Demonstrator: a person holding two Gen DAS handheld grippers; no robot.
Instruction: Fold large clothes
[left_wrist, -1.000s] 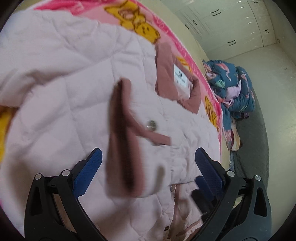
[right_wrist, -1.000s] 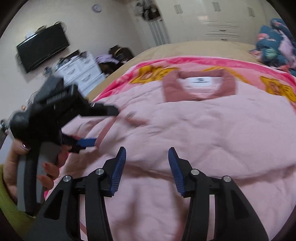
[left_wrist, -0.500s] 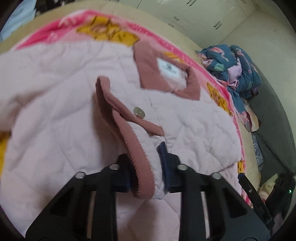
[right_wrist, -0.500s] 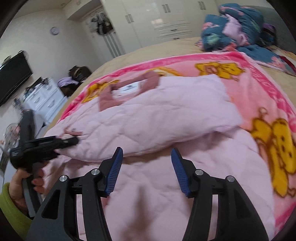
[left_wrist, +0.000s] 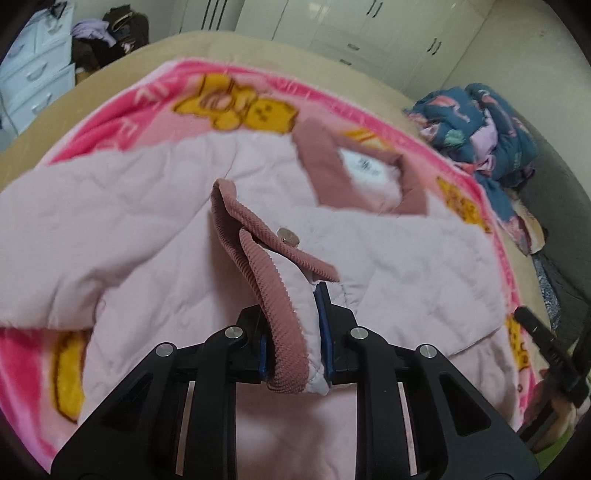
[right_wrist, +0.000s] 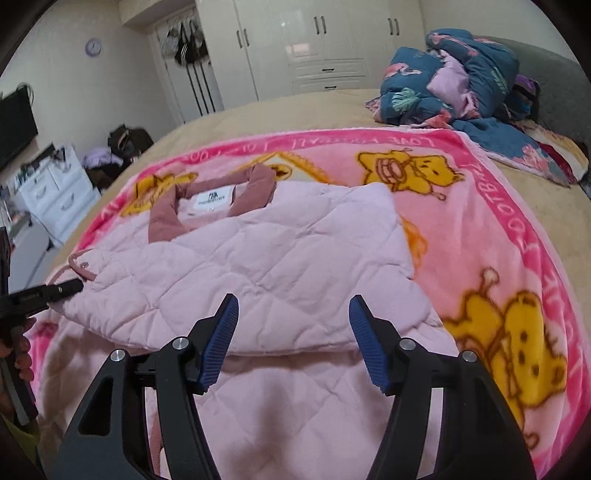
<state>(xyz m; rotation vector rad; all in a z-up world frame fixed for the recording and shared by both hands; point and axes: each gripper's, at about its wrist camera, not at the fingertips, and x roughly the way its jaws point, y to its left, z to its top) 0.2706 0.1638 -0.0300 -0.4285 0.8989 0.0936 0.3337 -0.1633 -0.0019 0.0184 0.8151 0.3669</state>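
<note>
A: Near first. Left gripper (left_wrist: 293, 332)?

B: Clamped on the sleeve cuff (left_wrist: 284, 332), the ribbed dusty-rose band. Both blue pads (left_wrist: 320, 325) press it, and the cuff sticks up between them.

A: Right gripper (right_wrist: 291, 339)?

B: Jaws spread wide, nothing between them. It hovers over the near part of the pink quilted jacket (right_wrist: 280, 266), with no contact that I can see.

A: Where's the jacket?

B: Flat on the pink cartoon blanket (right_wrist: 498, 229), on the bed (right_wrist: 295, 110). Collar and label at the far end, hem toward the cameras. One side panel already lies folded over the body. A snap button (left_wrist: 289, 235) shows just past the cuff.

A: Step?

B: Sleeve fold, my read. The left is carrying the cuff in across the torso, and the side fold looks done.

A: Next move calls for?

B: Judgement: lay the sleeve flat along the body, release, then both grippers take the hem and fold up toward the collar. The right is free and already near the hem. The padding is thick, so the sleeve may spring back or bunch.

A: Containers?

B: None in the working area. Farther off, a white drawer chest (right_wrist: 55, 192) with drawers shut, contents unseen, clutter on top too small to name. Wardrobe (right_wrist: 314, 44) at the back, doors shut. Blue floral bedding (right_wrist: 461, 74) is piled loose at the head of the bed, not in anything.
</note>
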